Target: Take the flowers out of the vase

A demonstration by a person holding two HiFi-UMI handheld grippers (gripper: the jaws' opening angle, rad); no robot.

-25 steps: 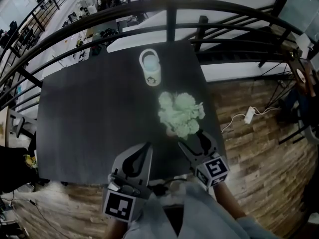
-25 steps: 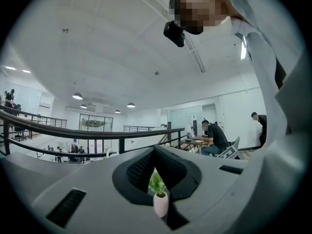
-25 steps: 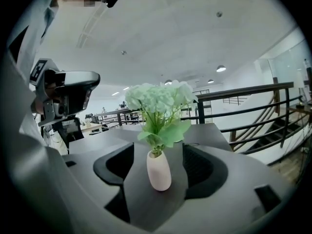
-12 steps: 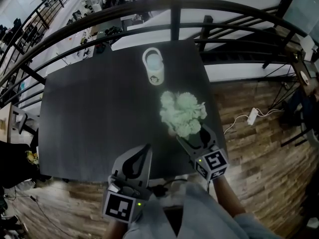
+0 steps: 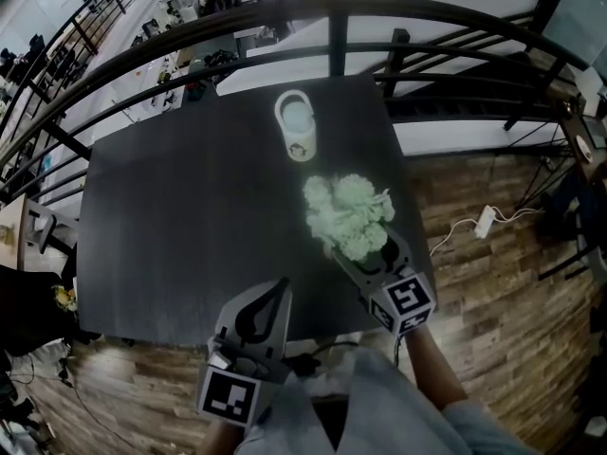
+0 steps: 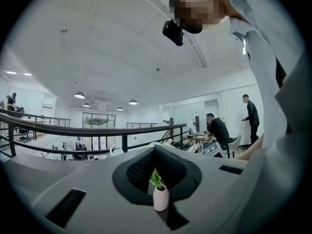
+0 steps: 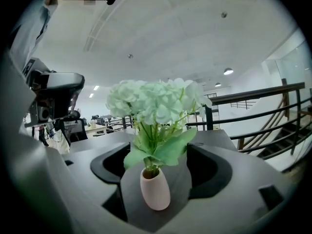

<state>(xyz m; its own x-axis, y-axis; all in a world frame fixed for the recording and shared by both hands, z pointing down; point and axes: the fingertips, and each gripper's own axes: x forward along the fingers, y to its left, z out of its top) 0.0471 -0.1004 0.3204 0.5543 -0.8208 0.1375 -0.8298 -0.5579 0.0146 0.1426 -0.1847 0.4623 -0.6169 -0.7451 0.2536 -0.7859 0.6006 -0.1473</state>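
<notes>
A bunch of pale green flowers (image 5: 346, 214) stands in a small white vase (image 7: 155, 189) near the right front of the black table (image 5: 190, 216). In the head view the blooms hide the vase. My right gripper (image 5: 368, 251) reaches in from the front edge. Its jaws are opening on either side of the vase and the pads do not touch it. In the right gripper view the flowers (image 7: 156, 101) rise just above the right gripper (image 7: 158, 150). My left gripper (image 5: 280, 287) hangs over the front edge, shut and empty. Its own view shows the vase (image 6: 160, 197) far off beyond the left gripper (image 6: 157, 150).
A white mug (image 5: 296, 129) with a handle stands at the back of the table. A dark curved railing (image 5: 332, 27) runs behind it. To the right is wooden floor with a white power strip (image 5: 486, 221) on a cable. People sit and stand at desks (image 6: 217, 130) farther off.
The right gripper has edged forward toward the foot of the flowers and its jaws stand a little wider. The left gripper has stayed where it was.
</notes>
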